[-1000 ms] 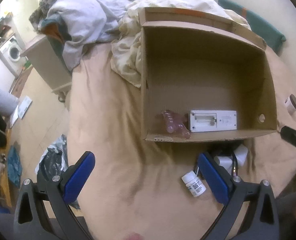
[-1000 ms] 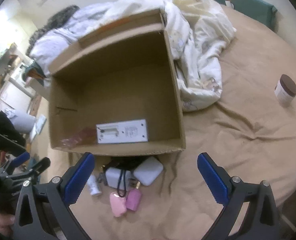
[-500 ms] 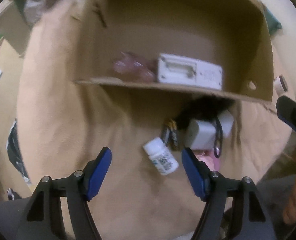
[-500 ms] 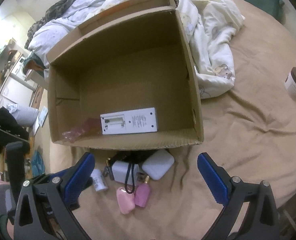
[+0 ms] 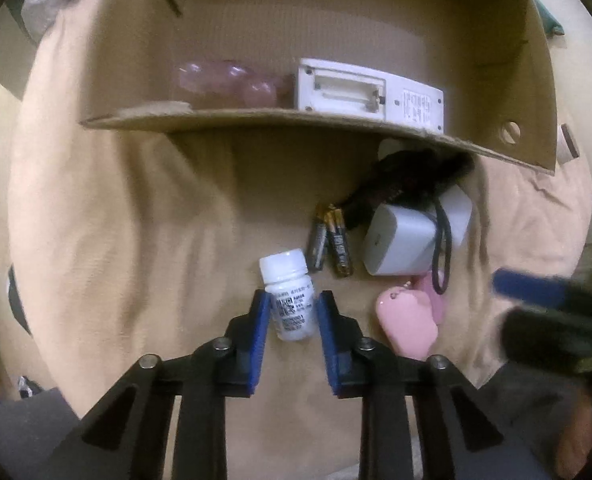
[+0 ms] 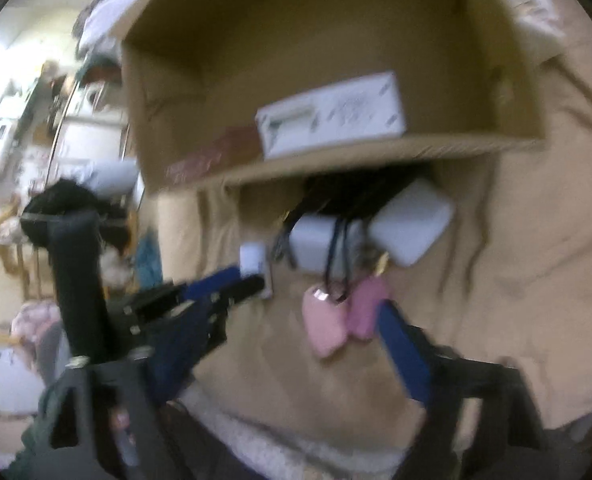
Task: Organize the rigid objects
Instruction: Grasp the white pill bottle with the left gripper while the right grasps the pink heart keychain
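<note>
While the white pill bottle lies on its side on the tan bed sheet, it is bracketed by the left gripper: the jaws have just been closing, the blue pads sit against the bottle's two sides, and it is judged as gripped. The bottle's long axis runs near to far, in line with the fingers, cap at the far end; the grip is taken across the labelled body. A printed label with a code block is seen on it, but the text is too small to be read.

Near right, the right gripper is caught half closed with its jaws just closing; the two pink keychain pieces lie between them, and contact cannot be told through the blur.

Just beyond the bottle, two black-and-gold batteries lie side by side, also pointing near to far; their print is illegible. To the right, a white charger block with a black loop cord is seen.

Farthest, the cardboard box stands open, its near wall between the bottle and the interior. Inside lie a white remote, back up with the battery bay open, and a pinkish clear item. A lift over that near wall is judged the next need.
</note>
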